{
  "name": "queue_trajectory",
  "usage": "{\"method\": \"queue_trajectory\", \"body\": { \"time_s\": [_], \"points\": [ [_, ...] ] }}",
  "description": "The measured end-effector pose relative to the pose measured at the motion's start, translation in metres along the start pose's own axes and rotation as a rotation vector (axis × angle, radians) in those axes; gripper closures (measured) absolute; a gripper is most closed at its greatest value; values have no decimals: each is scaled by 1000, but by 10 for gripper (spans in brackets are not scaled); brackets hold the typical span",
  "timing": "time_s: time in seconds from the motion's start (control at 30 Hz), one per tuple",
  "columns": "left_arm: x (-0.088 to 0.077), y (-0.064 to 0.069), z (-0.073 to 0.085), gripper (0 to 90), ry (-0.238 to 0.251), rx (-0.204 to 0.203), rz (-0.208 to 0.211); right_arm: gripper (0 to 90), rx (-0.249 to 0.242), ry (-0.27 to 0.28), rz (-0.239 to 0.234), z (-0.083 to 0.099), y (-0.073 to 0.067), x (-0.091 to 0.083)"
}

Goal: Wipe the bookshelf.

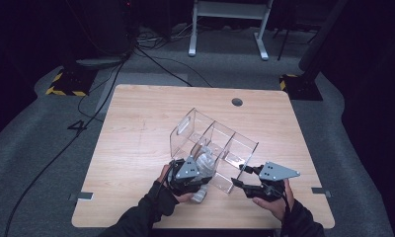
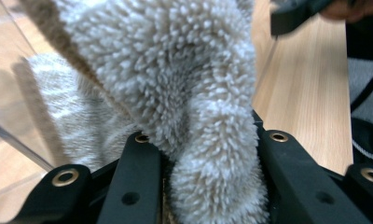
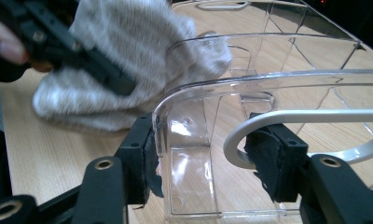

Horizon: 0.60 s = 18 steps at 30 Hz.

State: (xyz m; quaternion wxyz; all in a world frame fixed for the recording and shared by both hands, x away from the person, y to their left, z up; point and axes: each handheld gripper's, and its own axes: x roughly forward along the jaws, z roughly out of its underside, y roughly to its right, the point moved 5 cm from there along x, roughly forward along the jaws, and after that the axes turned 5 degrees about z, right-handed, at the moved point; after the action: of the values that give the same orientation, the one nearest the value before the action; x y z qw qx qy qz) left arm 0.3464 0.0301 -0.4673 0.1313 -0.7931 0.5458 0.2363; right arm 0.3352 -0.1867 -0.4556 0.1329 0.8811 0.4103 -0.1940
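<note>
The fluffy cloth [image 2: 184, 93] was pinched tight in the left gripper [image 1: 188, 175] and lay against the near left corner of the clear divided box [image 1: 213, 148], which stood tilted on the wooden table [image 1: 136, 148]. The right gripper [image 3: 203, 158] clamped the box's near wall, steadying it. Wiping looked under way: the cloth covered just that corner, so the compartments farther along probably remained to be done.
</note>
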Motion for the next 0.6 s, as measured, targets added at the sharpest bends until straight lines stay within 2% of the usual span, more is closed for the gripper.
{"method": "queue_trajectory", "body": {
  "time_s": [0.07, 0.1, 0.17, 0.2, 0.23, 0.33, 0.37, 0.43, 0.6],
  "points": [
    [0, -4, -3, 710, 16, -7, -8, 454, 1, -2, 4, 0, 0, 0],
    [1, -13, -9, 710, 40, -9, -43, 455, 2, -3, 5, 0, 0, 0],
    [5, -21, -13, 711, 46, 4, -87, 454, 0, -6, 3, 0, 0, 0],
    [8, -24, -12, 711, 47, -9, -85, 453, 0, -6, -2, 0, 0, 0],
    [13, -27, -10, 712, 36, -24, -68, 453, -1, -6, -4, 0, 0, 0],
    [36, -30, 3, 713, -38, -19, -78, 453, -3, -8, -7, 0, -1, 1],
    [40, -31, 5, 716, -52, -13, -82, 453, -4, -7, -8, 0, -1, 1],
    [46, -34, 10, 716, -53, -36, -66, 453, -4, -3, -7, 0, -1, 1],
    [55, -37, 21, 717, -101, -39, -66, 453, -15, 0, 3, 1, -2, 3]
  ]
}}
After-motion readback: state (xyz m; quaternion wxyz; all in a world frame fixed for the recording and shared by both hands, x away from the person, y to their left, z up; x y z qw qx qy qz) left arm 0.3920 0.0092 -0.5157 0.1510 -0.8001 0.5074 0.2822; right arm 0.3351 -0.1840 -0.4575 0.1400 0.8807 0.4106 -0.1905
